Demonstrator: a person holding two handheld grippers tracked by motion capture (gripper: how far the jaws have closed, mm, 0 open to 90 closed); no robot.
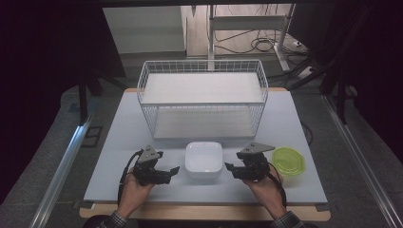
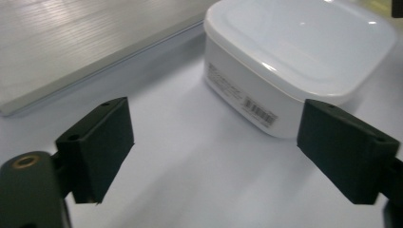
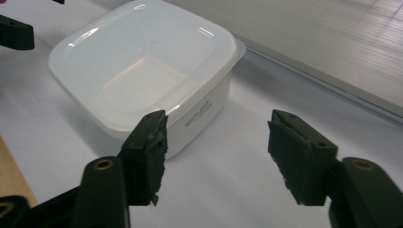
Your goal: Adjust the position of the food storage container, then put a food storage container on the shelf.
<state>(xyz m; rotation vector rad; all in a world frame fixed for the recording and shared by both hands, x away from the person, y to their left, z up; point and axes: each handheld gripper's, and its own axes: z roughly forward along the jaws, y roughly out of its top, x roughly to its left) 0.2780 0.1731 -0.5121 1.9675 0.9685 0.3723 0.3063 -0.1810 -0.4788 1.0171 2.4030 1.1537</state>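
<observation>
Both jaws of my left gripper (image 1: 174,169) and right gripper (image 1: 229,166) stand apart and hold nothing, flanking the white container (image 1: 204,160) at the table's (image 1: 119,142) front middle so I can take it from both sides.

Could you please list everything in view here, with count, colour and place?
container: one, white, lidded, front centre of the table, between the two grippers.
lid: one, green, round, flat on the table right of the right gripper.
wire basket: one, white, two shelves, behind the container.
table: one, pale grey top, wooden front edge.
left gripper: one, black, fingers open, left of the container.
right gripper: one, black, fingers open, right of the container.
hands: two, holding the grippers.
</observation>
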